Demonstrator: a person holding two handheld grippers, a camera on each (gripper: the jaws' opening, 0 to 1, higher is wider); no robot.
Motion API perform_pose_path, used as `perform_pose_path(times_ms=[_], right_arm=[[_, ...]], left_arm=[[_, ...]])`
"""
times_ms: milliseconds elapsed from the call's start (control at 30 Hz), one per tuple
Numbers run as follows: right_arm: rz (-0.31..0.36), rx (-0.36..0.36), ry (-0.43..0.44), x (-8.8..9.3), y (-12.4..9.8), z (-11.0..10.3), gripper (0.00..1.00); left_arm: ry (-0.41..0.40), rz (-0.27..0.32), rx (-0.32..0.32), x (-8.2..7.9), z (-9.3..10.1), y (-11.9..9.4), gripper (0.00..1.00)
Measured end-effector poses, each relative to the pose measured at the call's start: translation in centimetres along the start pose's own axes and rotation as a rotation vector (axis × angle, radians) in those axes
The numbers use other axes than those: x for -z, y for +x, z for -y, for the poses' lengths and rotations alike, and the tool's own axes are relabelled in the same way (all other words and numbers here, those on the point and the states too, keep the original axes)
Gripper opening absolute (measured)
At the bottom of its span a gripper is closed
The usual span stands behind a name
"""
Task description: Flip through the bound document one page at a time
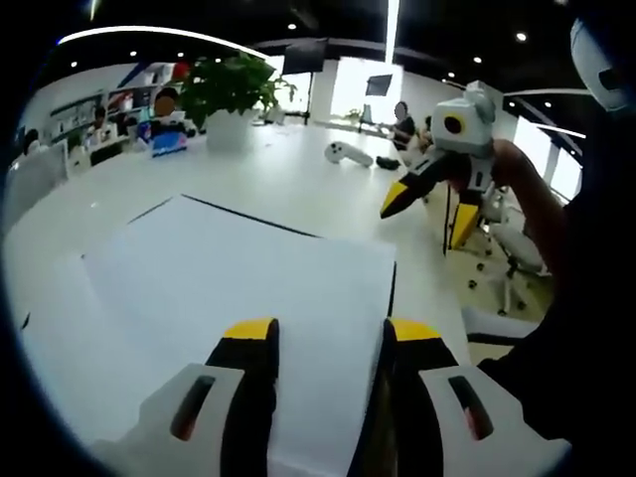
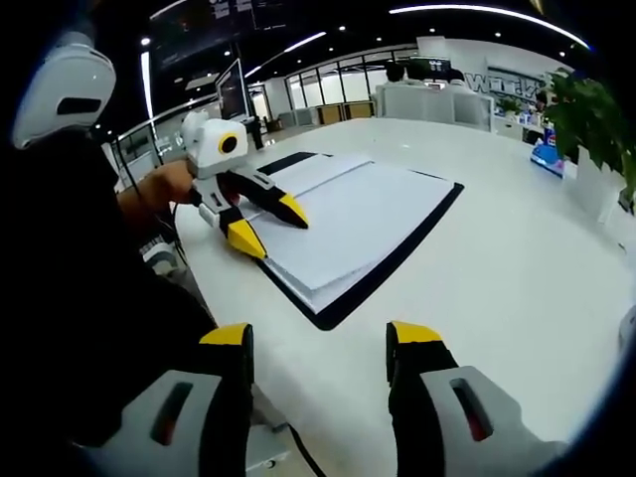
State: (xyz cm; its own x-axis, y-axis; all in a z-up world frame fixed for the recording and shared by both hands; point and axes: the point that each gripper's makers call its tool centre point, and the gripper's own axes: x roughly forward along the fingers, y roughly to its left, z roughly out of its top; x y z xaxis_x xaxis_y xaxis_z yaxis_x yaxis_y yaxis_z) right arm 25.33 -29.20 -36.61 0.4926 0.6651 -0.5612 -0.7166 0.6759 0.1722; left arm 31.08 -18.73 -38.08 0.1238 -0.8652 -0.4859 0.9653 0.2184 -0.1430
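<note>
The big white table runs far back into an open office, with plenty of bare top to the right of and beyond the document in the right gripper view. On it the bound document lies open and flat, white pages on a black cover whose dark border shows round the sheets. In the right gripper view its long axis runs from the near middle toward the far left, its near corner close to the table's near edge and pointing toward the camera. In the left gripper view the pages fill the near middle, with black edges visible along the far side and down the right.

A potted plant stands well beyond the document on the far side of the table, with a white controller lying to its right, also well apart. Office chairs stand off the table's right edge.

The left gripper sits low over the pages at their near edge, its yellow-tipped jaws apart with white paper showing between them; whether they touch the paper I cannot tell. In the right gripper view it is held by a hand at the document's near left corner. The right gripper hovers near the table's near edge, jaws wide apart with nothing between them; in the left gripper view it hangs to the right of the document, off the pages
</note>
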Motion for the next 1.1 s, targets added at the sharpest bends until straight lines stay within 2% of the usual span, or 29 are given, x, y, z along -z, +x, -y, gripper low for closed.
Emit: perform_pose_path(times_ms=[333,833,967,1100], right_arm=[[-0.003,-0.010,0.000,0.0,0.4,-0.2,0.53],[-0.001,-0.010,0.002,-0.1,0.5,-0.4,0.53],[0.013,-0.026,0.017,-0.3,0.7,-0.7,0.52],[0.055,-0.027,0.084,-0.7,1.2,-0.7,0.53]], left_arm=[[-0.026,0.023,0.008,-0.2,0.1,0.0,0.42],[-0.028,0.026,0.008,-0.2,0.0,0.0,0.41],[-0.027,0.031,0.007,-0.3,0.2,0.0,0.41],[-0.023,0.034,0.007,-0.5,0.4,0.1,0.41]])
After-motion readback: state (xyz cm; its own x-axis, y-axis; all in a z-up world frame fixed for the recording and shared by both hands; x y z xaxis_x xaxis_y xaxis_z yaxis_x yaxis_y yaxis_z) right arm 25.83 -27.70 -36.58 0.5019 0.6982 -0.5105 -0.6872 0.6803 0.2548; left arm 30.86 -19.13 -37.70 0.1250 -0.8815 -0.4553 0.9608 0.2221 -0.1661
